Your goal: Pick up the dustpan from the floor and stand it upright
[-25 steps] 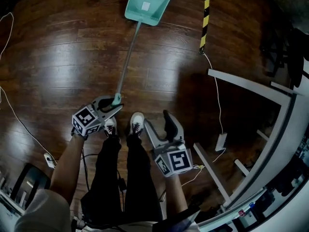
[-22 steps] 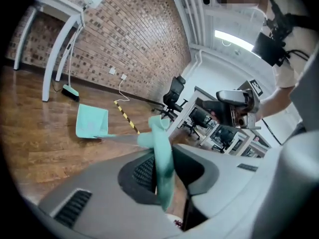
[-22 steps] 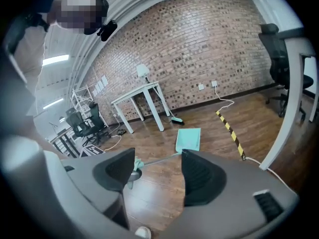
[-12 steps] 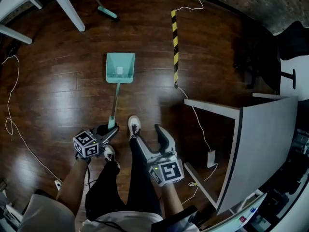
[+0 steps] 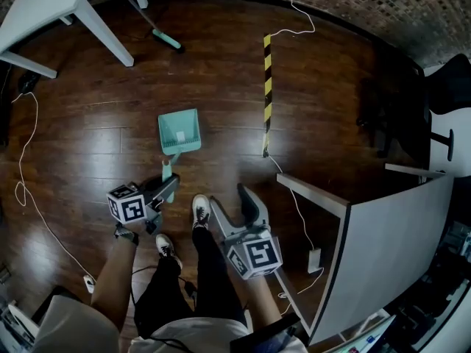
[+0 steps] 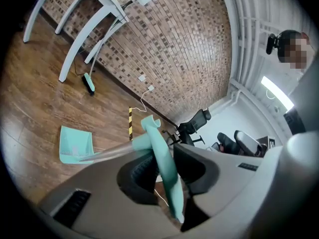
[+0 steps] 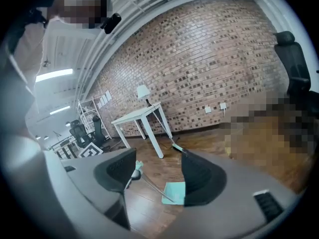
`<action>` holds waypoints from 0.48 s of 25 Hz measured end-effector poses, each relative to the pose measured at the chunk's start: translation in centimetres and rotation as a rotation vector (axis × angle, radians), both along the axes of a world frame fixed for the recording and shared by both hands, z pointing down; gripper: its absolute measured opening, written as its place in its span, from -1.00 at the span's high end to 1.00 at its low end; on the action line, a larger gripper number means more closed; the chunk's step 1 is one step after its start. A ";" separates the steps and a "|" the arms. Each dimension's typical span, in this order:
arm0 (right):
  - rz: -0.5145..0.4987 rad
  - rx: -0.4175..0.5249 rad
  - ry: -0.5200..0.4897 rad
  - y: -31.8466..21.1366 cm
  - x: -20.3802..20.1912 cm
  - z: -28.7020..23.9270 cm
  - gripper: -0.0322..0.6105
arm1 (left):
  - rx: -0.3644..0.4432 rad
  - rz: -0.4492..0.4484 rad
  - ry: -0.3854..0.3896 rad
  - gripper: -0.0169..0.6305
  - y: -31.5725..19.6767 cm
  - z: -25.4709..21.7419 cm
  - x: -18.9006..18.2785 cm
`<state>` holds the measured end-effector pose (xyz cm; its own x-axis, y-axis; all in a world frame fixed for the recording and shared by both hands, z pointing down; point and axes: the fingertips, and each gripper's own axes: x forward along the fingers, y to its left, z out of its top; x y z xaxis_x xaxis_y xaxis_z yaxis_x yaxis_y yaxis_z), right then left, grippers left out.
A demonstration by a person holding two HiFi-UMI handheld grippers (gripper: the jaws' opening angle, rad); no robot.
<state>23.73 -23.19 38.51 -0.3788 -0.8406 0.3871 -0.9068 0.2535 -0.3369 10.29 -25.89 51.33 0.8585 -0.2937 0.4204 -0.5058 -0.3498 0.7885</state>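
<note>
Step in hand: tipping up. Left gripper jaws clamp the dustpan by its handle, having just eased slightly apart. Pan end is down on the floor. Right gripper jaws are apart, empty. Next: likely bring handle vertical, then release.

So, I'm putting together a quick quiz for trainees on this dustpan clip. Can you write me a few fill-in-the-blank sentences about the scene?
1. The teal dustpan has its pan resting on the wooden ___.
2. The right gripper has its jaws ___, with nothing between them.
3. The striped tape on the boards is black and ___.
4. A broom has its teal head down beside the white ___.

Missing words: floor; open; yellow; table.
</note>
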 end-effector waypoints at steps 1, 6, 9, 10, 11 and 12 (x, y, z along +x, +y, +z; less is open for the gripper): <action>-0.002 -0.003 0.012 -0.6 0.2 0.0 0.02 | 0.020 -0.001 0.011 0.60 -0.8 -0.1 0.0; -0.012 -0.019 0.007 -2.4 0.4 0.1 0.02 | 0.048 -0.002 0.036 0.55 -1.6 -0.1 0.0; -0.011 -0.029 -0.012 -3.0 -0.3 0.2 0.02 | 0.070 0.026 -0.043 0.19 -1.1 0.6 -0.6; -0.012 -0.030 -0.015 -3.2 -0.6 0.1 0.02 | 0.072 0.039 -0.056 0.18 -0.8 0.9 -0.7; -0.017 -0.029 -0.016 -3.3 -0.9 0.1 0.02 | 0.071 0.043 -0.057 0.18 -0.6 1.0 -0.8; -0.022 -0.030 -0.016 -3.3 -1.2 0.1 0.02 | 0.070 0.039 -0.050 0.18 -0.4 0.9 -0.8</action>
<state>22.57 -26.48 38.63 -0.4035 -0.8202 0.4056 -0.8954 0.2628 -0.3594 9.49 -26.33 52.28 0.8481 -0.2912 0.4426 -0.5291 -0.4235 0.7354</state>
